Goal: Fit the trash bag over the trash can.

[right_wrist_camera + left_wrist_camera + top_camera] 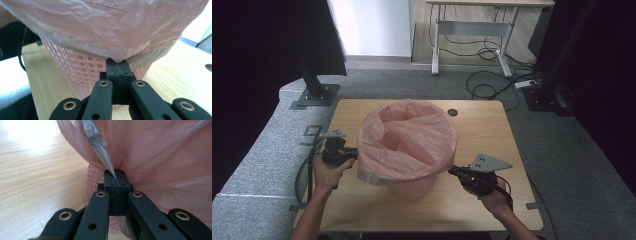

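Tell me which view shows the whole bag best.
The high view: the bag shows whole there, draped over the basket. The left gripper view shows a pinched fold, and the right gripper view shows the hanging edge.

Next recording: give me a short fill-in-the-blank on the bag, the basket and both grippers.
1. The bag lining the basket is ____ in colour.
2. The left gripper is shut on the ____.
3. The right gripper pinches the bag's ____ edge.
4. The basket stands on a ____ table.

Missing words: pink; bag; lower; wooden
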A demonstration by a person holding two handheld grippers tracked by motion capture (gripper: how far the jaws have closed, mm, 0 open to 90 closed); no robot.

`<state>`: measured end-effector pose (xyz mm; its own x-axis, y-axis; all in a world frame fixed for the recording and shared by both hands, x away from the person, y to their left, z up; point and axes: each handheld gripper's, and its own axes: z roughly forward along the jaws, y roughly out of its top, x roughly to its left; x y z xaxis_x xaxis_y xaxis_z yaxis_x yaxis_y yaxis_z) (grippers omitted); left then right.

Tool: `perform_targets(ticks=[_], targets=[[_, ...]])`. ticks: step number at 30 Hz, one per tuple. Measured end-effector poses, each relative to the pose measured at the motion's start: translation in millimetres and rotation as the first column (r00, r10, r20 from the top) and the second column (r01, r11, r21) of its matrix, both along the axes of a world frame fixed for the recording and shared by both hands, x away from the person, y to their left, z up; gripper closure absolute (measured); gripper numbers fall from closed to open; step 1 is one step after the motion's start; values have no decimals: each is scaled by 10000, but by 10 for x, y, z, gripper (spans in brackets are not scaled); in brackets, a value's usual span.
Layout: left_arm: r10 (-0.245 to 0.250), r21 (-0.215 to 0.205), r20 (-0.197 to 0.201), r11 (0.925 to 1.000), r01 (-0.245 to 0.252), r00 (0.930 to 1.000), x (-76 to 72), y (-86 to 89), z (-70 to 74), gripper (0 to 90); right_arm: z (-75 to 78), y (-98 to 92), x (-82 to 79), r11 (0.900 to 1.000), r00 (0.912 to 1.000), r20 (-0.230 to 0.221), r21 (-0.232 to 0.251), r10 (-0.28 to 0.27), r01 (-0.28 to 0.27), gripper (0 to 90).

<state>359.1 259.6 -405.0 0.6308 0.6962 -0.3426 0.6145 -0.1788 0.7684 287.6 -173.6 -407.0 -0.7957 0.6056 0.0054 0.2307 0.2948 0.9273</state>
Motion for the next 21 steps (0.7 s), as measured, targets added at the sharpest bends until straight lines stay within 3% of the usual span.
perform_targets(ticks=[21], targets=[[1,-147,-83,9999,-2,10000,-23,77,-88,900,-360,-18,68,9932,9929,-837,-732,844,-906,900]])
